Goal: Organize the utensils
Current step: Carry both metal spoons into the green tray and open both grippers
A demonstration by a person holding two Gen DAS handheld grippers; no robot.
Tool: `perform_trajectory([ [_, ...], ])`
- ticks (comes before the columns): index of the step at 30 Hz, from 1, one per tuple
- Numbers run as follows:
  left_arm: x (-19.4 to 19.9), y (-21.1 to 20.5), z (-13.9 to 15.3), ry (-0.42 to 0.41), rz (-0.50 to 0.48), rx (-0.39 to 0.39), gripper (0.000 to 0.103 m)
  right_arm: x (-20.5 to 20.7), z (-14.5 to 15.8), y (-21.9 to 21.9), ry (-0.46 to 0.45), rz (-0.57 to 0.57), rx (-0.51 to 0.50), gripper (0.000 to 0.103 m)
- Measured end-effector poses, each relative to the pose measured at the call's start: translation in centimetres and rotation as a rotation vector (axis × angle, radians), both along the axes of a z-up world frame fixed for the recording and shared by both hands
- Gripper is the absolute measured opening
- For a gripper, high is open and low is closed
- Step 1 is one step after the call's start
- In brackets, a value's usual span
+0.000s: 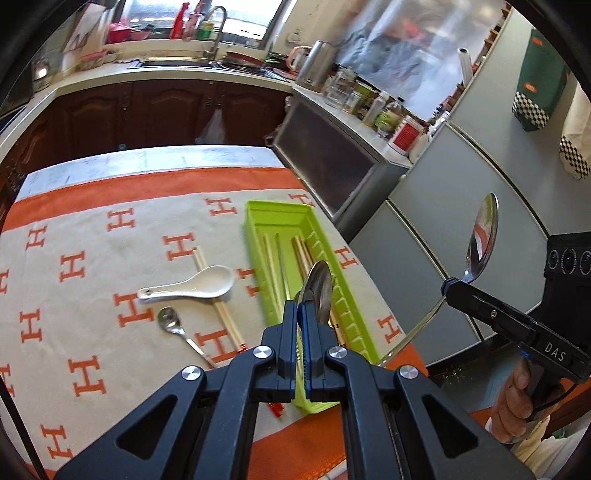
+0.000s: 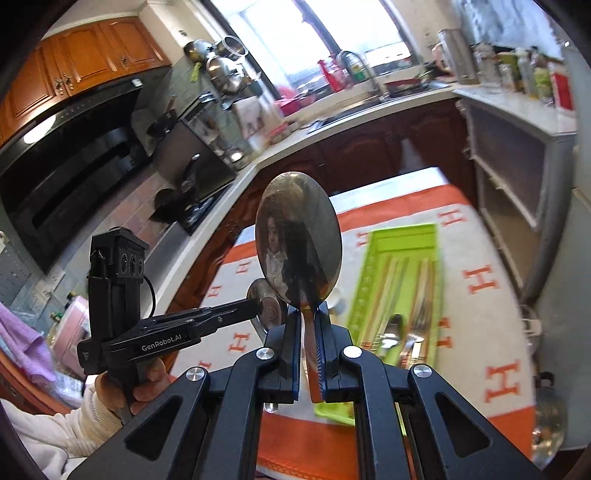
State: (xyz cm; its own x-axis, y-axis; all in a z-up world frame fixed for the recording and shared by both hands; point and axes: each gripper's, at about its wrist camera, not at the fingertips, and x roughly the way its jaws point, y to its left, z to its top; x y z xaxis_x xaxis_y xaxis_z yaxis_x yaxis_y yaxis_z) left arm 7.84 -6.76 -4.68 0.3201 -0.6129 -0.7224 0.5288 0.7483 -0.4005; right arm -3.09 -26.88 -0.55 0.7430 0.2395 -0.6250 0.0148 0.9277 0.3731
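Each metal spoon is held above the tabletop: left gripper (image 1: 303, 306) jaws pinch one spoon (image 1: 318, 291); right gripper (image 2: 309, 314) jaws pinch the other (image 2: 298, 236). The green tray (image 1: 258, 221) below holds chopsticks (image 1: 271, 258).

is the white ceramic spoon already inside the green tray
No, the white ceramic spoon lies on the patterned cloth left of the green tray, resting across a pair of chopsticks.

A steel kettle (image 1: 314, 66) is standing right of the sink faucet (image 1: 216, 31) (chrome, gooseneck); jars (image 1: 373, 107) are sitting farther right.
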Motion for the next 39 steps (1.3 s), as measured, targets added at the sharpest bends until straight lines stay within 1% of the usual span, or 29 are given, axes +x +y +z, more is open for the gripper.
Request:
perform_trajectory([
  [4,0.4,-3.3,-1.4,0.009,-0.044,0.043,0.0,-1.1,0.5,-1.0,0.029,-0.055,-0.044,0.007],
  [7,0.8,-5.3,-3.2,0.016,-0.068,0.093,0.0,-1.0,-0.4,-1.4,0.065,-0.075,-0.062,0.007],
  [11,1.2,-7.3,-5.4,0.012,-0.079,0.153,0.001,0.2,-2.9,-1.8,0.135,-0.09,-0.09,0.007],
  [12,1.4,-7.6,-6.0,0.013,-0.076,0.165,0.001,0.6,-3.7,-2.0,0.166,-0.098,-0.097,0.007],
  [15,2.0,-8.1,-7.1,0.028,-0.066,0.183,0.001,2.2,-5.8,-2.0,0.221,-0.117,-0.111,0.007],
  [17,2.5,-8.2,-7.5,0.037,-0.062,0.19,0.001,3.2,-6.8,-2.1,0.239,-0.132,-0.109,0.006],
  [20,3.0,-8.1,-7.6,0.048,-0.061,0.185,0.002,5.1,-7.9,-2.7,0.259,-0.137,-0.103,0.005],
  [25,3.7,-7.8,-7.3,0.072,-0.06,0.158,0.004,8.8,-9.0,-3.2,0.254,-0.121,-0.097,0.004],
  [26,3.8,-7.7,-7.2,0.074,-0.063,0.155,0.007,9.5,-9.2,-3.2,0.256,-0.119,-0.098,0.004],
  [30,4.2,-7.3,-6.9,0.084,-0.053,0.153,0.013,12.7,-10.2,-3.5,0.275,-0.125,-0.101,0.004],
  [34,4.1,-6.3,-6.2,0.086,-0.046,0.141,0.016,13.6,-10.9,-3.6,0.285,-0.122,-0.098,0.004],
  [39,4.0,-4.9,-5.9,0.1,-0.024,0.16,0.021,13.4,-11.7,-3.6,0.309,-0.118,-0.089,0.004],
])
